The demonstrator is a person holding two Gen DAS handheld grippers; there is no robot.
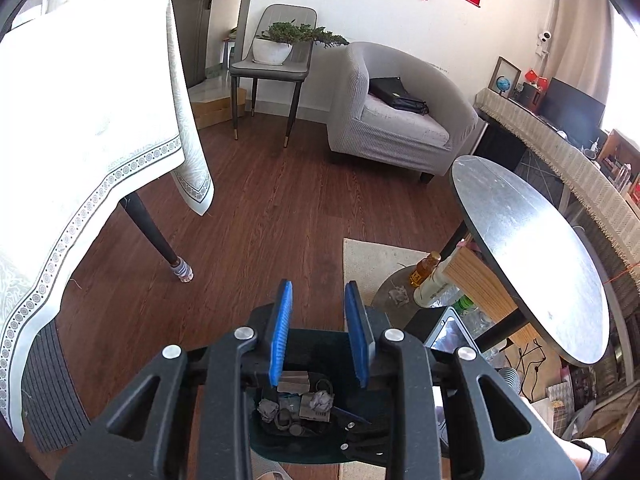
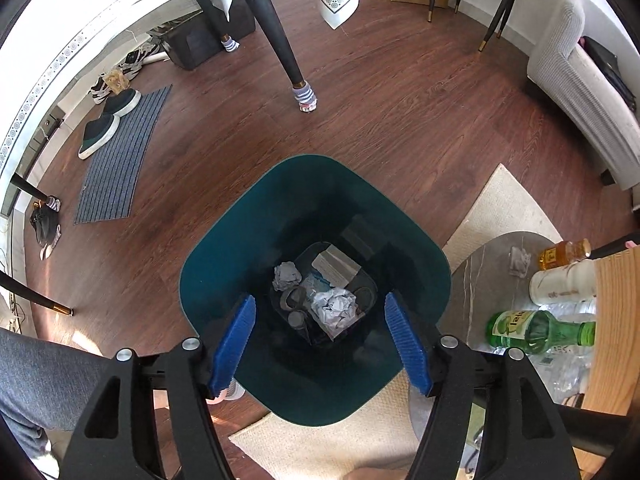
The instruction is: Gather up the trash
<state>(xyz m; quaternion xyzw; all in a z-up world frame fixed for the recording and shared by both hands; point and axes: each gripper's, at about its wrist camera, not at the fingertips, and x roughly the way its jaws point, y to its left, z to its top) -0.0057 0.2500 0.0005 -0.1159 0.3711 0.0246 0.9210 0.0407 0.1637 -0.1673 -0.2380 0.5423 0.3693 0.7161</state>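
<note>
A dark teal bin (image 2: 224,248) stands on the wooden floor, seen from above in the right wrist view. At its bottom lie a white crumpled paper (image 2: 336,308), a grey paper ball (image 2: 287,275) and a small box (image 2: 336,266). My right gripper (image 2: 320,298) hangs over the bin's mouth, open wide, with nothing between its blue pads. My left gripper (image 1: 319,284) is also above the bin (image 1: 316,340), open with a narrower gap and nothing in it. A crumpled tissue (image 2: 519,261) lies on a low stone shelf to the right.
A green bottle (image 2: 536,330), an amber bottle (image 2: 564,254) and a white bottle (image 2: 560,282) stand on the shelf under a round table (image 1: 532,264). A clothed table (image 1: 80,120) stands left, an armchair (image 1: 392,120) behind. Shoes (image 2: 100,132) sit on a mat (image 2: 120,168).
</note>
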